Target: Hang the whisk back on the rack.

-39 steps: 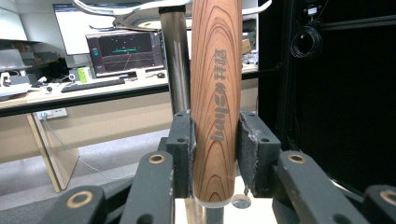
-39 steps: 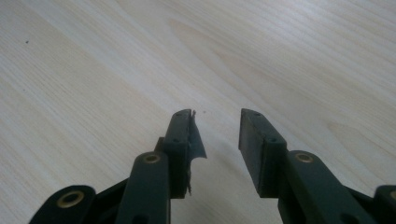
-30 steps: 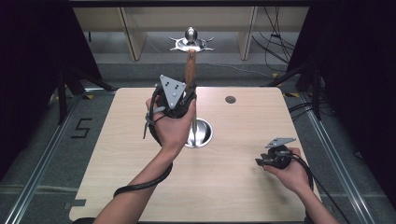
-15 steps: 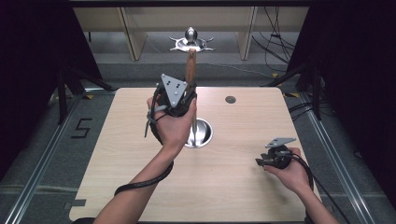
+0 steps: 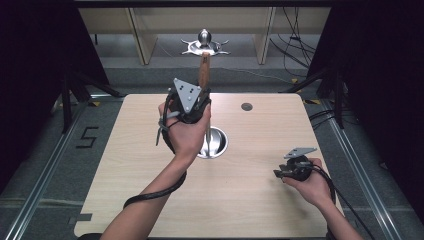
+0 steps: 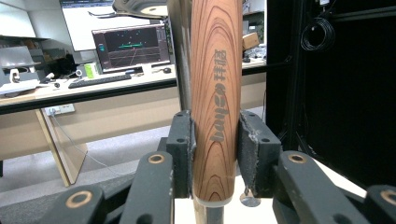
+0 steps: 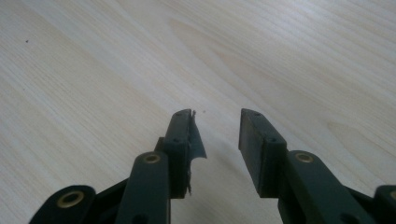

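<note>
1. Forearm raised over the table, my left gripper stood above the steel bowl, its jaws clamped on the wooden handle, which stood upright.
2. My right gripper rested low near the table's right edge, jaws apart, nothing between them.
3. The left gripper view showed lettering printed down the handle; the high view did not.

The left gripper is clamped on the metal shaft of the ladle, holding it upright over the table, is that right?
Not quite. The left gripper is clamped on the ladle's wooden handle, not the metal shaft, as the left gripper view shows. The ladle does stand upright over the table.
</note>
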Demonstrator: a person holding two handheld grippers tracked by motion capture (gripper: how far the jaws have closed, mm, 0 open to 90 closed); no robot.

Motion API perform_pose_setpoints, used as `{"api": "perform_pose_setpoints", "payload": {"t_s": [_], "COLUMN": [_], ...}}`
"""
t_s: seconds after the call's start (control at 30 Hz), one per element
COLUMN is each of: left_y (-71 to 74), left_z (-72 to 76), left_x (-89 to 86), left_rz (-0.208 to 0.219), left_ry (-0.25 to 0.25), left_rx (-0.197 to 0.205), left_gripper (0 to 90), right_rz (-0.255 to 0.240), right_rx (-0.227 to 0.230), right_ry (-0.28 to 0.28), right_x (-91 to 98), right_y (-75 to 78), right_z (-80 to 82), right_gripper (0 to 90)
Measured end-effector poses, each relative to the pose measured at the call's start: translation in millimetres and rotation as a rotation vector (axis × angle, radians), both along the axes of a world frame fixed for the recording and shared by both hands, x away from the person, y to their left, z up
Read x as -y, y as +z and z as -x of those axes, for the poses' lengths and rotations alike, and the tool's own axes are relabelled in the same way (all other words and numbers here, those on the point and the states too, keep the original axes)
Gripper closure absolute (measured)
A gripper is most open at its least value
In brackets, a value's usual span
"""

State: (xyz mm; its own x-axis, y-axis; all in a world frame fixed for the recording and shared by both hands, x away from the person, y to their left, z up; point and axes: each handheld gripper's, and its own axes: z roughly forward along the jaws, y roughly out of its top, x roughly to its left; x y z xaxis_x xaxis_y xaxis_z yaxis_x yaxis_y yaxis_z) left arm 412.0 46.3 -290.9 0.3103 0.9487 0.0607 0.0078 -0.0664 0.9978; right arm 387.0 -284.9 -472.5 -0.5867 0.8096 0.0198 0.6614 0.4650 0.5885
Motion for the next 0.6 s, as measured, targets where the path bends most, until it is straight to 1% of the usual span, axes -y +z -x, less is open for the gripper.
{"api": "perform_pose_setpoints", "payload": {"t_s": [0.03,0.1,0.17,0.23,0.3,0.33,0.37,0.4,0.43,0.47,0.57,0.6], "left_y": [-0.3,-0.5,-0.8,-1.0,-1.3,-1.8,-1.8,-2.1,-2.4,-2.7,-2.7,-2.9], "left_z": [-0.5,-1.0,-1.7,-2.2,-3.0,-3.9,-3.9,-4.1,-4.6,-5.4,-5.9,-6.4], "left_x": [-0.6,-0.3,-0.1,-0.2,0.1,0.3,0.3,0.0,0.1,0.3,0.1,0.1], "left_rz": [-0.01,-0.01,-0.01,-0.015,-0.013,-0.013,-0.013,-0.019,-0.019,-0.016,-0.019,-0.02], "left_ry": [0.002,0.002,0.003,0.003,0.001,0.003,0.003,0.004,0.004,0.003,0.002,0.003], "left_rx": [-0.002,0.0,0.001,-0.002,-0.001,-0.004,-0.004,-0.007,-0.007,-0.01,-0.013,-0.014], "left_gripper": [67.2,67.2,67.2,67.2,67.1,67.1,67.1,67.1,67.1,67.2,67.1,67.1], "right_rz": [-0.015,-0.01,-0.016,-0.014,-0.001,0.009,0.009,0.0,0.0,-0.009,-0.017,0.0], "right_rx": [0.015,0.011,0.017,0.015,0.001,0.015,0.015,0.0,0.0,0.01,0.019,-0.001], "right_ry": [-0.005,-0.004,-0.004,-0.003,0.001,0.014,0.014,0.002,0.001,-0.002,-0.004,0.0], "right_x": [-0.7,-0.5,-0.6,-0.6,-0.1,0.7,0.7,-0.1,0.0,-0.5,-0.7,0.0], "right_y": [-1.8,-1.4,-2.0,-1.7,0.0,-1.0,-1.0,0.0,0.1,-1.2,-2.2,0.0], "right_z": [-0.2,-0.1,-0.2,-0.2,0.1,-0.6,-0.6,0.1,0.1,0.1,-0.3,0.0], "right_gripper": [65.3,65.3,65.3,65.3,65.3,65.3,65.3,65.3,65.3,65.3,65.3,65.3]}}
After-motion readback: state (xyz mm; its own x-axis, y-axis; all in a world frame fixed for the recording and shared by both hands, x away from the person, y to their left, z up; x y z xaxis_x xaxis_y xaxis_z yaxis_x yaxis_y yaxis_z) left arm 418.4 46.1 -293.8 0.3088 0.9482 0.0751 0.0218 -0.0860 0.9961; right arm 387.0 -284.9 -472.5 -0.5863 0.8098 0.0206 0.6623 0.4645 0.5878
